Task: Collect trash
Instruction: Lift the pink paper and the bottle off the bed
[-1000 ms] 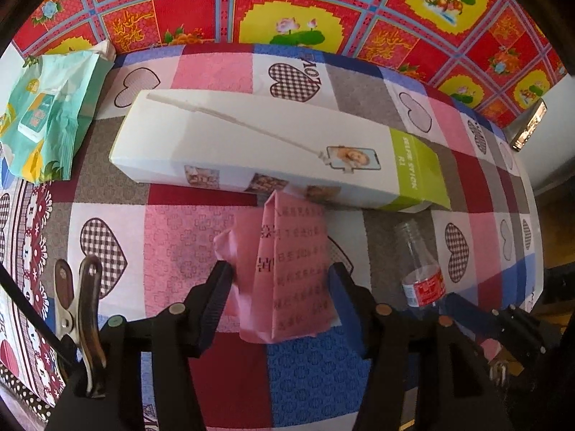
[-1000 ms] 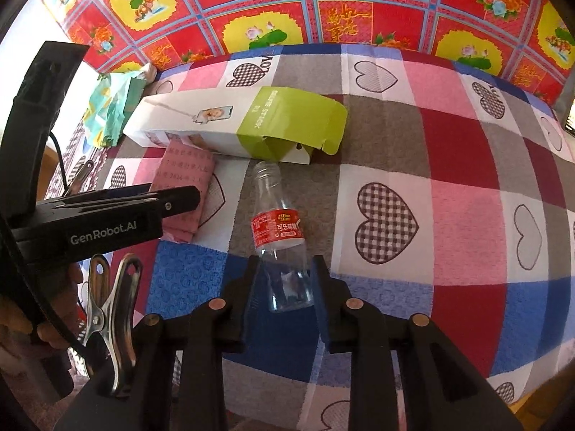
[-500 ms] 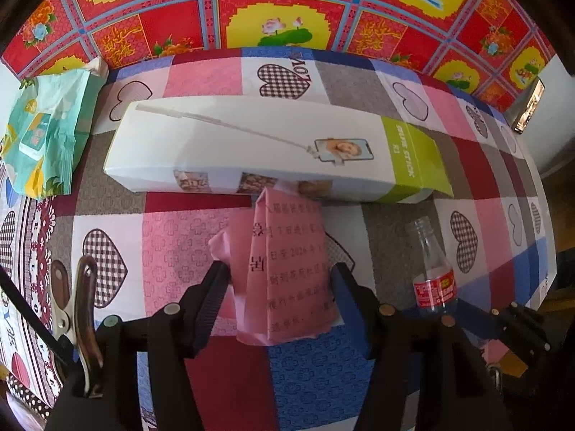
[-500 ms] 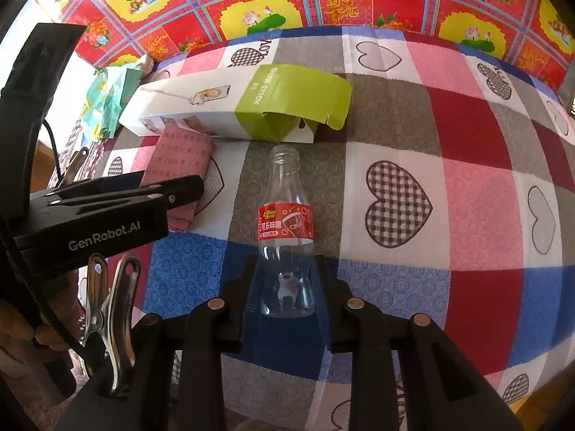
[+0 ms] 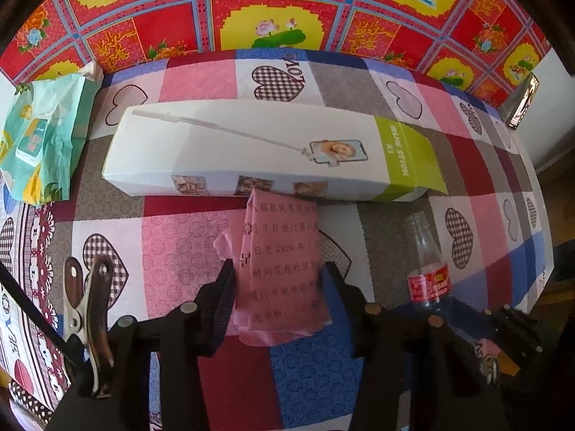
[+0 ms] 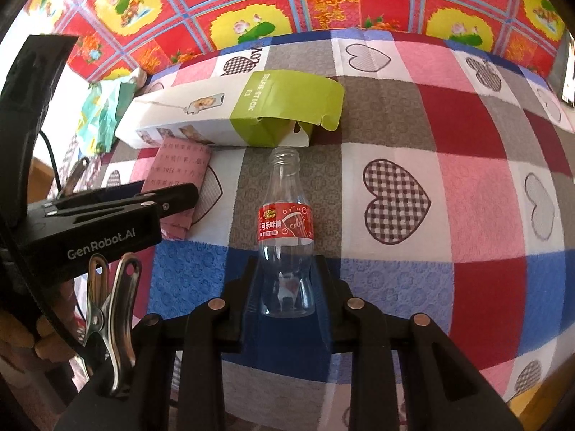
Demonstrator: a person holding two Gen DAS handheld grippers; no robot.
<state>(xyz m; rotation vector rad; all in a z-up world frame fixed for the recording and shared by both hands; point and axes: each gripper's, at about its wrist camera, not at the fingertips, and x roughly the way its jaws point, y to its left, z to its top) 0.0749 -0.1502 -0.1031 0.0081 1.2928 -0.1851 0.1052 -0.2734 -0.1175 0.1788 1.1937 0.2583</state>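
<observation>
A folded pink paper point(image 5: 284, 251) with printed text lies on the patchwork tablecloth point(image 5: 179, 251), just in front of a long box. My left gripper point(image 5: 278, 269) points down over it. Its jaws are closing, with the paper between them and both pads at its side edges. A clear plastic bottle point(image 6: 285, 215) with a red label lies on the cloth, its open neck pointing away. My right gripper point(image 6: 285, 262) is shut on the bottle's base. The bottle point(image 5: 427, 262) lies to the right of the paper, and the right wrist view shows the paper point(image 6: 179, 168) at its left.
A long white and green selfie-stick box point(image 5: 251, 151) lies across the table behind both items, its green flap point(image 6: 305, 100) open. A teal wipes packet point(image 5: 39, 143) sits at the far left. Beyond the table's far edge is a red and yellow flowered floor point(image 5: 273, 18).
The left jaws have narrowed onto the pink paper's edges. The bottle now points straight away in the right gripper's view instead of leaning left. Neither hand has shifted much.
</observation>
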